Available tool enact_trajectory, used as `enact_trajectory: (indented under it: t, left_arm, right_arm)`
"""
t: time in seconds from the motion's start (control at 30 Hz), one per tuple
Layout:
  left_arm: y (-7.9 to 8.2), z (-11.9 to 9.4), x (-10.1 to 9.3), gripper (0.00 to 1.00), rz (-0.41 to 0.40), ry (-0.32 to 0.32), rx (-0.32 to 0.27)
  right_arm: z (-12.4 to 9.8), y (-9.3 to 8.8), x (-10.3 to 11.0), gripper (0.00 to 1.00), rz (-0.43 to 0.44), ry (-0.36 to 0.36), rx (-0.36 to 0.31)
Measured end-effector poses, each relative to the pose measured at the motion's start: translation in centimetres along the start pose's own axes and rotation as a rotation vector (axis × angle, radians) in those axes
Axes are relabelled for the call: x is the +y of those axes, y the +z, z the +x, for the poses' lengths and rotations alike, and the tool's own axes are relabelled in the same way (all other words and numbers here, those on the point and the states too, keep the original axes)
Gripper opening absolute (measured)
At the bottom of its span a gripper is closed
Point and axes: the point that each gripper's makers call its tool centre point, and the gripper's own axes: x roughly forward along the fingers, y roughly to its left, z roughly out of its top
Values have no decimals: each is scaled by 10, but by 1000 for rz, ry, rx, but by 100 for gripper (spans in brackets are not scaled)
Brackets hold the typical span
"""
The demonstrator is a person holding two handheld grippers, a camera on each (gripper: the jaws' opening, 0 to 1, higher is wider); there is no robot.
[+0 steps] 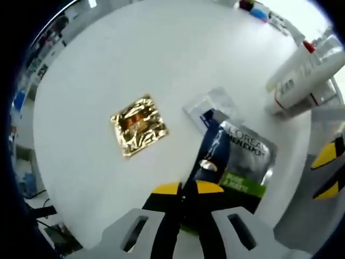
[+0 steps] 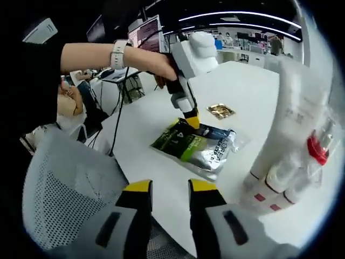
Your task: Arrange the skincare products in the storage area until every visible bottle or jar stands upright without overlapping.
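Yellow-tipped grey gripper (image 1: 183,202); white wristwatch (image 2: 118,54)

Open-plan office or lab, long ceiling light strips (image 2: 253,15), monitor (image 2: 144,33) on a desk behind, cables hanging, mesh chair (image 2: 64,199) beside a white counter (image 2: 253,91), more desks beyond.

Bright overhead strip lights, glare whitening the table (image 1: 161,65), edges warped.
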Motion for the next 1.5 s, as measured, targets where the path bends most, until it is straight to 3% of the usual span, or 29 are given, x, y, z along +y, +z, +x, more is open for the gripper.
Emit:
enact_trajectory:
  t: [0.13,0.27,0.53,0.77,1.1,1.23,1.5]
  left_arm:
    - [0,0,-1,5,8,-3,-8]
    - [0,-1,-2,5,20,-3,-14]
    - [0,-2,-2,4,31,-27,-37]
    - [-2,-2,0,2,42,-53,-39]
    - [-20,-6,-2,0,111,-75,16]
    - [-29,-7,-8,0,114,-100,35]
    - [-43,-10,-22,0,94,-149,37]
  right_arm:
    - [16,6,3,26,1,11,4]
    - [32,0,-2,26,11,-2,51]
    - [41,-15,-12,28,35,-12,120]
    - [47,-15,-20,37,71,-26,118]
    - [54,-9,-32,49,109,-46,104]
    - [57,-7,-39,55,90,-72,103]
    - [60,-6,-46,59,23,-104,103]
